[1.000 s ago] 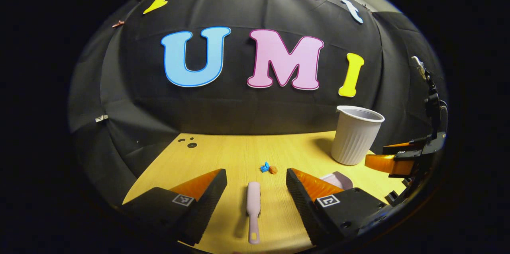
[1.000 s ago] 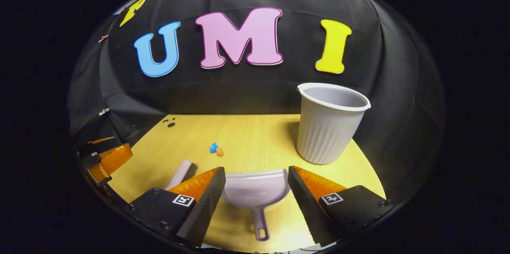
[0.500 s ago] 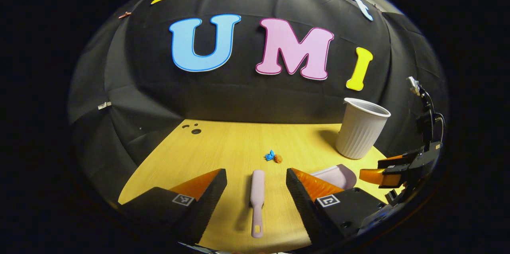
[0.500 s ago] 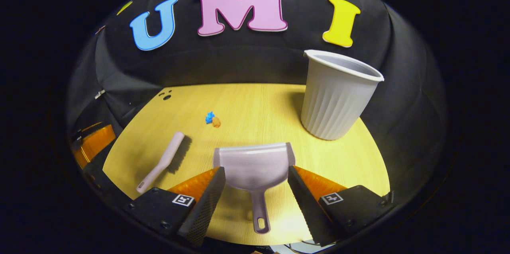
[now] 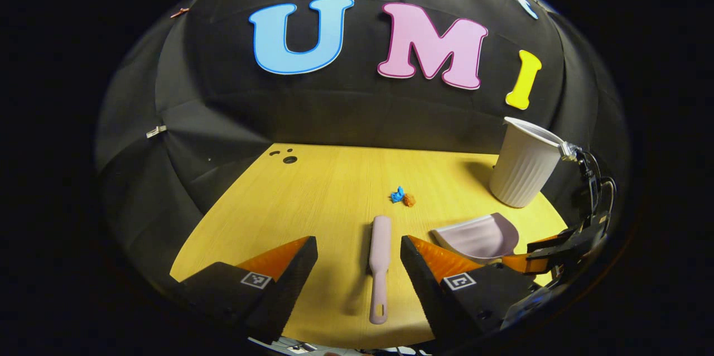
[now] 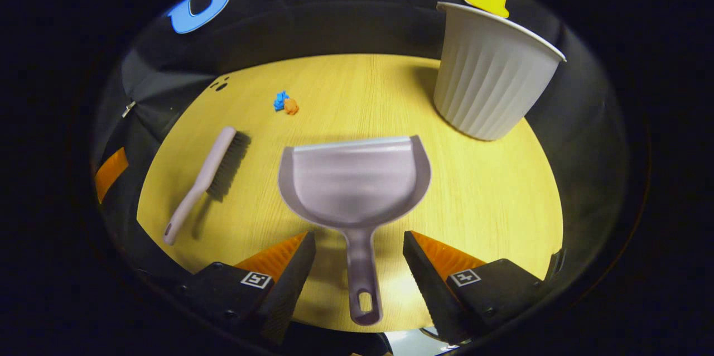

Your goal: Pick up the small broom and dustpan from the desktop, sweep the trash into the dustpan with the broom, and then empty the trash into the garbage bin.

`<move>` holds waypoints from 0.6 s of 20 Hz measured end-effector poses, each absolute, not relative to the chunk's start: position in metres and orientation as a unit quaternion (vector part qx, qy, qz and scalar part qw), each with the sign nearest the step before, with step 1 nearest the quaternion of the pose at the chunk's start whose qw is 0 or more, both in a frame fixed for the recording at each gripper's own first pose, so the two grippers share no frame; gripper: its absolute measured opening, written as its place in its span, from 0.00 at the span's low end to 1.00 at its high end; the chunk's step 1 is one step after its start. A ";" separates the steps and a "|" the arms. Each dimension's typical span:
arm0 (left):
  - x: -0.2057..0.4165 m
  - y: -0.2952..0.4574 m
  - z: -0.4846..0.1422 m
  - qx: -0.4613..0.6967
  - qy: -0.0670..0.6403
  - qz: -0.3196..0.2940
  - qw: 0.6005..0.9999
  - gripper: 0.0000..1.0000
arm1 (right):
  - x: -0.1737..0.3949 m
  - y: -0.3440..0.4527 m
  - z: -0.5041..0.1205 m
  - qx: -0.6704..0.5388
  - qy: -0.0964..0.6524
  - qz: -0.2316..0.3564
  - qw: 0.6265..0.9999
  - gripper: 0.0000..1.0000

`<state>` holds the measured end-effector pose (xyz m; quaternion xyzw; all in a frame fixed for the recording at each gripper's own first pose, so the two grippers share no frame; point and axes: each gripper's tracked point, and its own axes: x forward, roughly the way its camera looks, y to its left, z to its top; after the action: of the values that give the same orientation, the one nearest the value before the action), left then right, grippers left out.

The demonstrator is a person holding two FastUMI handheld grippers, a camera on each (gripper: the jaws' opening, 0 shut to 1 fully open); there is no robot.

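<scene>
A small pale pink broom (image 5: 379, 267) lies on the wooden desktop (image 5: 312, 205), handle toward me, between the fingers of my open left gripper (image 5: 358, 267), which hovers above it. The pale pink dustpan (image 6: 357, 183) lies flat with its handle (image 6: 361, 278) between the fingers of my open right gripper (image 6: 360, 272), not touched. Blue and orange trash scraps (image 5: 403, 197) sit beyond the broom's head. In the right gripper view the broom (image 6: 203, 180) lies to the left of the dustpan, with the trash (image 6: 284, 104) farther back. The white ribbed garbage bin (image 6: 491, 77) stands at the back right.
In the left gripper view the dustpan (image 5: 477, 236) and the bin (image 5: 524, 163) are at the right, with the other gripper (image 5: 563, 247) and its cable at the far right edge. Small holes (image 5: 287, 158) mark the desktop's far left corner. Black cloth walls the booth.
Both grippers have risen and tilted down toward the desktop. The dustpan now shows fully from above in the right gripper view. Broom, dustpan, trash and bin have not moved.
</scene>
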<state>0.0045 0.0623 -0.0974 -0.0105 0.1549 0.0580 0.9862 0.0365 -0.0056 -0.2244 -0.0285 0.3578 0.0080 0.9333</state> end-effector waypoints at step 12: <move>0.010 0.079 -0.112 -0.018 0.191 0.101 0.976 0.96 | 0.060 -0.013 -0.285 -0.017 0.471 -0.019 0.882 0.94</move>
<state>0.0103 0.0790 -0.1120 -0.0177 0.1906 0.1015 0.9763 0.0599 -0.0130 -0.2846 -0.0167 0.4711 -0.0186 0.8817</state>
